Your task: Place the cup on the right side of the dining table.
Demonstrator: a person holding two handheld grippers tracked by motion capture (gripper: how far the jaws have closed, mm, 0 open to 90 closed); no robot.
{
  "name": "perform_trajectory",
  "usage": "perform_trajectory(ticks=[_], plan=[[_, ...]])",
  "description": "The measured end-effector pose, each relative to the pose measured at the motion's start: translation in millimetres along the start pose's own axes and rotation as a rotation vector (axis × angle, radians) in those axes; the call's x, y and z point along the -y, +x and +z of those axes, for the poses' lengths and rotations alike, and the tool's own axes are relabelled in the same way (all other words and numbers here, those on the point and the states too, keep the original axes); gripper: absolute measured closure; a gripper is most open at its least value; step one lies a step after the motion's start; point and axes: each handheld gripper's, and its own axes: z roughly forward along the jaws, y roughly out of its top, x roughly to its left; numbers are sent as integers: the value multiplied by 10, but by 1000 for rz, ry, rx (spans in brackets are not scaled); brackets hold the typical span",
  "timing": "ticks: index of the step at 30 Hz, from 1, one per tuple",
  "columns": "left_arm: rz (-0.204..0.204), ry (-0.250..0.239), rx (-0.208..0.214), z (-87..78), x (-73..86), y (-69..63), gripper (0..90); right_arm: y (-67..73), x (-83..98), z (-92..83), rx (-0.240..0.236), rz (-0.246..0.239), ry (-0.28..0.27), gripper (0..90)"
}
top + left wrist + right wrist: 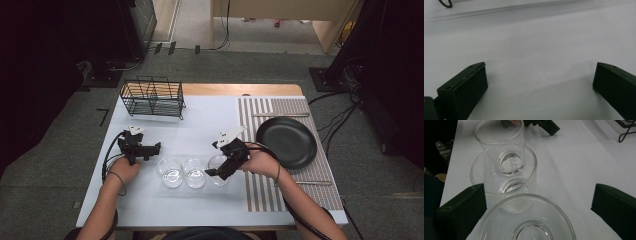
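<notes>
Glasses: three clear ones in a row near the bottom middle of the high view, left glass (170,171), middle glass (195,172), right glass (218,169), standing close together on the pale table (200,210).
Right gripper (214,172): jaws spread wide, holding nothing; in its own view the right glass (526,220) sits between them at the bottom, the other two lined up behind.
Left gripper (158,147): just left of the row, jaws also wide apart, only bare table between them in its own view.
Hands: two, one per gripper.
Mat: one striped placemat (260,190) on the right side.
Plate: one black plate (286,142) on the mat, centre right.
Cutlery: two thin pieces on the mat, too small to tell apart.
Rack: one black wire rack (152,97), upper left of the table.
</notes>
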Motion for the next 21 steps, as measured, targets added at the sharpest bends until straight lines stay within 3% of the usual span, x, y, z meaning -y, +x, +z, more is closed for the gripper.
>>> perform_trajectory(ticks=[12,21], plan=[[0,0,0,0,0,0,0,34,30,23,-62,-23,4,0],[0,0,0,0,0,0,0,21,73,56,-78,-32,20,0]])
